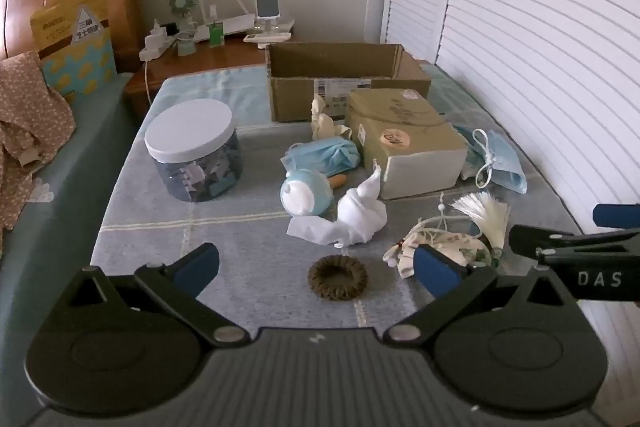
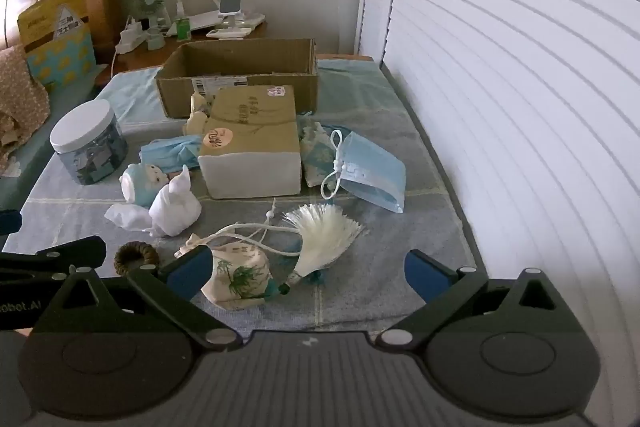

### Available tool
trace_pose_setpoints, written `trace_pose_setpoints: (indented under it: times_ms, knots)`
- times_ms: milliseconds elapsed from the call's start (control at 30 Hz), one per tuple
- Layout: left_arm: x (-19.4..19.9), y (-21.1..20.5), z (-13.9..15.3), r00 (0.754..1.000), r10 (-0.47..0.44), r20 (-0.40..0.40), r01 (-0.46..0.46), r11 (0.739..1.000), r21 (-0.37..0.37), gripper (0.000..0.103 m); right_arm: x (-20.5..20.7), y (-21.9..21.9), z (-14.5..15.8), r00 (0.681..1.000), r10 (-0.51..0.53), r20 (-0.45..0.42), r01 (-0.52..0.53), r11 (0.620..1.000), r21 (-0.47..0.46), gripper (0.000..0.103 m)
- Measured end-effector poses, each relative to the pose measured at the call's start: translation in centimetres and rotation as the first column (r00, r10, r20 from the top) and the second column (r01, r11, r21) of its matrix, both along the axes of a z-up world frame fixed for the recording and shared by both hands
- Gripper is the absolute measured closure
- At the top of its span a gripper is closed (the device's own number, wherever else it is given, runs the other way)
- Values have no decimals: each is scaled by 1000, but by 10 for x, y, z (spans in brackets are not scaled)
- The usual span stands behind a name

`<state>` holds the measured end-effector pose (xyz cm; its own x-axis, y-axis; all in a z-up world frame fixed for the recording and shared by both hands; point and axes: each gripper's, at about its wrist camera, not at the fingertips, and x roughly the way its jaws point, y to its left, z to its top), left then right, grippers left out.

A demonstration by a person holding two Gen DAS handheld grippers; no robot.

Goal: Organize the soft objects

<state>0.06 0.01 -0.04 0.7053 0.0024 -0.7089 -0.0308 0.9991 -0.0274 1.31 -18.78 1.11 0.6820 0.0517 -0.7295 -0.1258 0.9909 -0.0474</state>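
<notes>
Both grippers hover over the bed (image 1: 160, 227) with jaws spread wide, holding nothing; the left gripper (image 1: 316, 265) frames a brown scrunchie (image 1: 338, 277), the right gripper (image 2: 308, 271) sits by a printed pouch (image 2: 240, 277) with a white tassel (image 2: 324, 231); these lie nearer than the closed carton (image 2: 252, 143), a face mask (image 2: 372, 175) just right of it, an open cardboard box (image 2: 240, 79) behind.

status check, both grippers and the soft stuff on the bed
Left gripper open, empty, over brown hair tie. Right gripper open, empty, by bamboo-print pouch. Open cardboard box behind; sealed box between.
</notes>
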Motion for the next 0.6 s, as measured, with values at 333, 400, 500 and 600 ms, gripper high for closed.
trace_pose_setpoints:
  times_ms: [333,400,500,600]
  knots:
    - [3,-3,0,1000,-7,1,7,1000,8,0,0,0,1,1000,1,-5,-1,1000,-7,0]
    - [5,-4,0,1000,-6,2,6,1000,8,1,-1,-1,1,1000,1,-5,-1,1000,-5,0]
    - [1,-4,1,1000,-7,11,7,1000,7,1,-2,-2,3,1000,0,-2,0,1000,-7,0]
    - [0,-5,3,1000,-9,13,9,1000,8,1,0,0,3,1000,0,-1,0,1000,-8,0]
